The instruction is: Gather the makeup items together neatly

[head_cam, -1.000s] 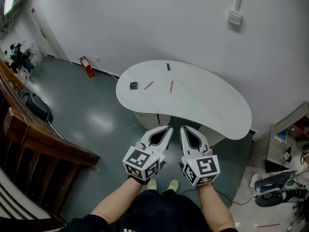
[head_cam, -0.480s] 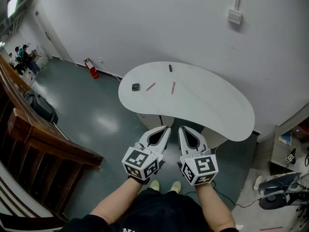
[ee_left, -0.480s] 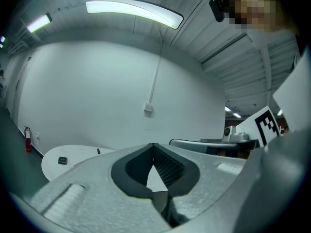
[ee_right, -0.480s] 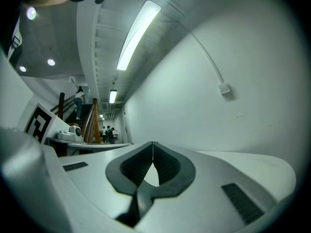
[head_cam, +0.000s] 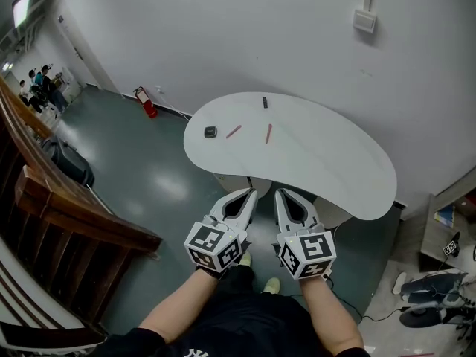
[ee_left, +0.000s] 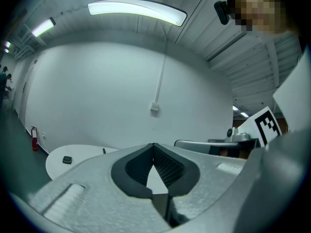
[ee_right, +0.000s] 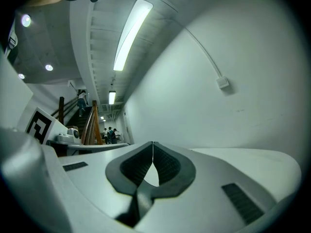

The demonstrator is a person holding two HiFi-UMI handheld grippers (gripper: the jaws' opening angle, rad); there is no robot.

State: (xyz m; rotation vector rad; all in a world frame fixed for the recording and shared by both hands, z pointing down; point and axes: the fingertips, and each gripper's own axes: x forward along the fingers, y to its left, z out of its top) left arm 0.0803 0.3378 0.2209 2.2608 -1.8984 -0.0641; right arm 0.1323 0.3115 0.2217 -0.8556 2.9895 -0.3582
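Observation:
A white kidney-shaped table [head_cam: 335, 162] stands ahead of me, out of reach. On its far left part lie a small black square compact [head_cam: 210, 132], two reddish pencils [head_cam: 233, 132] [head_cam: 268, 133] and a small dark stick [head_cam: 264, 102]. My left gripper [head_cam: 253, 191] and right gripper [head_cam: 277, 193] hover side by side short of the table's near edge, both shut and empty. The left gripper view shows its jaws [ee_left: 153, 144] with tips meeting, and the compact [ee_left: 67, 159] far off. In the right gripper view the tips [ee_right: 153, 142] touch too.
A red fire extinguisher [head_cam: 149, 103] stands by the wall at the left. A wooden stair railing [head_cam: 74, 207] runs along the left. A wall box [head_cam: 364, 21] hangs above the table. Shelving and cables [head_cam: 439, 274] crowd the floor at the right.
Both grippers have moved a little forward toward the table, still side by side and shut. The table items lie as before.

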